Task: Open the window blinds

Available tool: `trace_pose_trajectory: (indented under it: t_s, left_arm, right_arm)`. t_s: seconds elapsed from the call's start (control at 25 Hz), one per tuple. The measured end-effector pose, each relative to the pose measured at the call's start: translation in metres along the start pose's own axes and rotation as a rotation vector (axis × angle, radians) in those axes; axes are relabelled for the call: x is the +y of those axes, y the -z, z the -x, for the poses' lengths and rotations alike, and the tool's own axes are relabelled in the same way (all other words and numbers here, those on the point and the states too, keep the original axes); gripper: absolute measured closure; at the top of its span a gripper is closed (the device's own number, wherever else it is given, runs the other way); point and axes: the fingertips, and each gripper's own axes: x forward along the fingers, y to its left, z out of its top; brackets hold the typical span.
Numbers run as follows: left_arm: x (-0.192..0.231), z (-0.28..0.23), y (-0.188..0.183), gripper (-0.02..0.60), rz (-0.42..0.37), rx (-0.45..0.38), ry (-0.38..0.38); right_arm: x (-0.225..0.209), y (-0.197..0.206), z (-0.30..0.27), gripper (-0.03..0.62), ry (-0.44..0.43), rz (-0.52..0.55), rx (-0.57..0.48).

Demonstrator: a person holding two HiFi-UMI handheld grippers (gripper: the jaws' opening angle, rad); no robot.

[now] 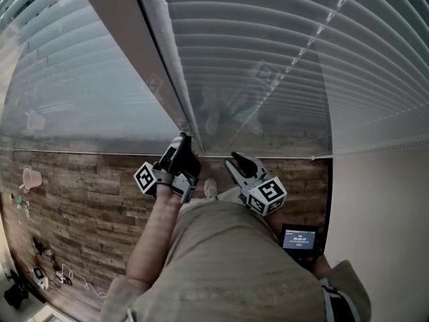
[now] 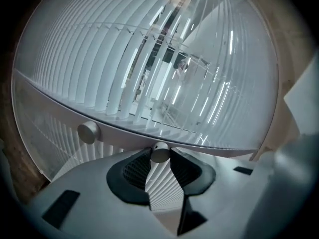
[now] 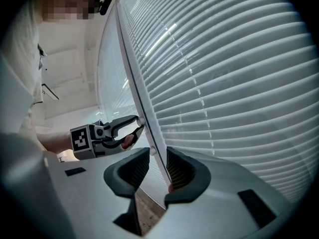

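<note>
White slatted blinds (image 1: pixel 268 59) sit behind glass in a window split by a white frame rail (image 1: pixel 157 52). My left gripper (image 1: pixel 182 141) reaches up to the rail, its jaws closed round a small silver knob (image 2: pixel 159 152). A second knob (image 2: pixel 88 132) sits further along the same rail. In the right gripper view the left gripper (image 3: pixel 137 123) pinches its knob (image 3: pixel 141 120) at the rail's edge. My right gripper (image 3: pixel 157 156) hangs just below it, open, with the rail (image 3: pixel 144 113) running between its jaws untouched. Behind the left gripper's knob the slats (image 2: pixel 149 78) stand partly tilted and let light through.
A wood-plank floor (image 1: pixel 80 200) lies under the window. Cables and small gear (image 1: pixel 47 270) lie at its lower left. A small device with a lit screen (image 1: pixel 299 239) lies by the person's right side. A plain wall (image 1: pixel 382 213) bounds the right.
</note>
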Motion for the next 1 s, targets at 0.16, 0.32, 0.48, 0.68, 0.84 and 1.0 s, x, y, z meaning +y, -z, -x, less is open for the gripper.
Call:
trace_pose_trajectory:
  t_s: [0.16,0.32,0.48,0.68,0.84,1.0]
  left_arm:
    - [-0.0012,-0.0016,-0.0034,0.446,0.078,-0.013,0.038]
    - [-0.0016,-0.0046,-0.0033,0.446,0.13,-0.014,0.071]
    - [0.0023,-0.0009,0.0004,0.446,0.189,-0.018,0.089]
    - [0.0056,0.0017,0.0001,0.446,0.252,-0.028,0.121]
    - [0.0058,0.0008,-0.0002,0.446,0.323,-0.043,0.176]
    - [0.0067,0.0016,0.0003,0.446,0.387,-0.048,0.244]
  right_arm:
    - [0.0012,-0.0032,-0.0027,0.482,0.001,0.0,0.002]
    - [0.0003,-0.0051,-0.0036,0.483,0.0,0.003,0.0]
    - [0.002,-0.0017,-0.0001,0.482,0.004,0.001,0.007]
    - [0.0033,-0.0011,-0.0019,0.482,0.003,0.006,0.004]
    - [0.0022,-0.0022,-0.0034,0.482,0.006,0.008,0.005]
    - [0.0025,-0.0039,-0.0043,0.482,0.009,0.008,0.009]
